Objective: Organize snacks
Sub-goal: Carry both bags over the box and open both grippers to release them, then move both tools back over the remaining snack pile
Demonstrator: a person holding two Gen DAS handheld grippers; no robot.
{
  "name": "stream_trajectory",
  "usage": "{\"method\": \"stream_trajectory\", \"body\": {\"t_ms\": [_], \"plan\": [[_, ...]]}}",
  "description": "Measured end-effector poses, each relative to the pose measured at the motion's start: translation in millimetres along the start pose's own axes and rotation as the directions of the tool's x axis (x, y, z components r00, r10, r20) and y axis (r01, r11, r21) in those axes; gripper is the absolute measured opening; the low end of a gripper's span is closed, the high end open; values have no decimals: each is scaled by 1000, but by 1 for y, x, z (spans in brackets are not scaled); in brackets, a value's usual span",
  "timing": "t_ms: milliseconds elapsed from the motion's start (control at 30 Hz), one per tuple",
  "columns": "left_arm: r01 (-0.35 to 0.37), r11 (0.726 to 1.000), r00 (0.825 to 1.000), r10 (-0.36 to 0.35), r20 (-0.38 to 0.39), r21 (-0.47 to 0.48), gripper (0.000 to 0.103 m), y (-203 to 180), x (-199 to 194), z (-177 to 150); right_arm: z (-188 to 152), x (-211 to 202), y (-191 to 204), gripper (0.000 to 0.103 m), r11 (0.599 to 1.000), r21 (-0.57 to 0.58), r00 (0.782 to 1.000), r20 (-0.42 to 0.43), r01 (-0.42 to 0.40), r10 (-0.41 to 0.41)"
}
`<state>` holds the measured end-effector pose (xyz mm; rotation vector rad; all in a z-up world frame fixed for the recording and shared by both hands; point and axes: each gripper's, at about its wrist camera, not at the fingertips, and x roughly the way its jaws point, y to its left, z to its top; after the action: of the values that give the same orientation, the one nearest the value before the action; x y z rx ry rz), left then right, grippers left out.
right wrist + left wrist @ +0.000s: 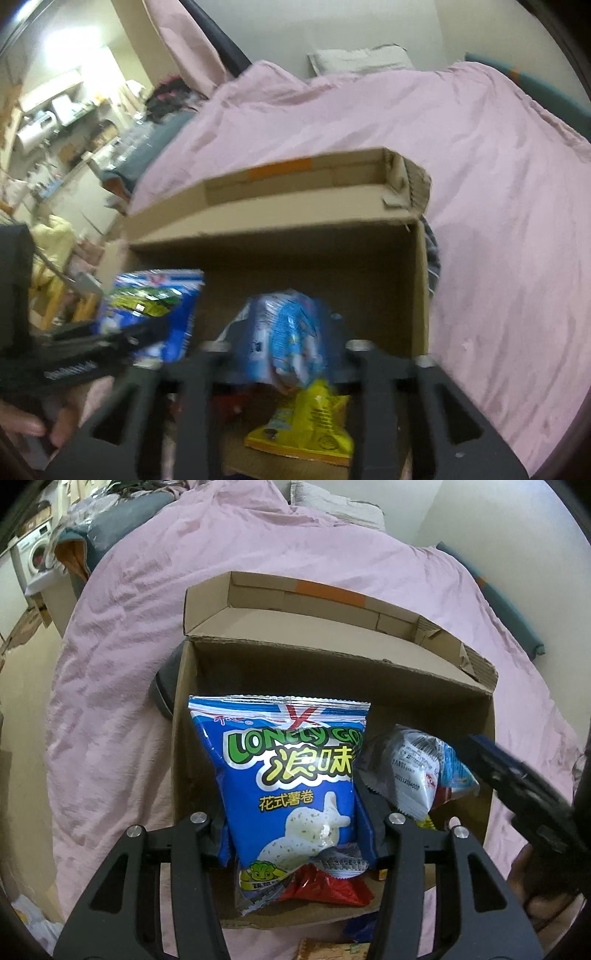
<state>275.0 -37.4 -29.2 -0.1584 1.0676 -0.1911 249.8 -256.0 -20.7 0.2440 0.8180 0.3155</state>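
Clearly on the left, pink bedding (pixel 122 686) spread under an open cardboard box (pixel 332 672), with a dark grey object (pixel 166 686) pressed against the box's left wall. Over the box's left half, left gripper (pixel 295 830) pinching a blue Lonely God snack bag (pixel 291 771) upright by its lower sides, jaws closed partly on it, bag's bottom hanging above a red packet (pixel 325 886) on the box floor. Just right of it, a silver and light-blue snack packet (pixel 288 339) between the fingers of the right gripper (pixel 284 350), seen blurred in the right wrist view; jaws spread wide there, pads apparently not pressing the packet, and whether still touching it, not possible to tell. Under this packet, a yellow snack bag (pixel 306 424) lying flat on the box floor near the near edge. Far behind, box lid flap (pixel 295 177) standing open, with an orange tape strip (pixel 280 168). On the far right, again pink bedding.
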Motion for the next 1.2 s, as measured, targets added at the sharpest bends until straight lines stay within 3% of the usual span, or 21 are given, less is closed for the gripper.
{"method": "stream_trajectory", "body": {"t_ms": [33,200,367,1200], "plan": [[-1,1000,1000,1,2,3,49,0,-1,0,0,-3,0,87,1000,6,1000,14,-4,3],[-15,1000,1000,15,16,11,55,0,-4,0,-2,0,-2,87,1000,12,1000,-14,-6,6],[1,1000,1000,-1,6,16,82,-2,-4,-1,-4,5,-4,87,1000,22,999,-49,-8,9],[-4,1000,998,3,68,7,82,-1,-26,-7,-13,-3,-2,87,998,22,997,-51,55,-54]]}}
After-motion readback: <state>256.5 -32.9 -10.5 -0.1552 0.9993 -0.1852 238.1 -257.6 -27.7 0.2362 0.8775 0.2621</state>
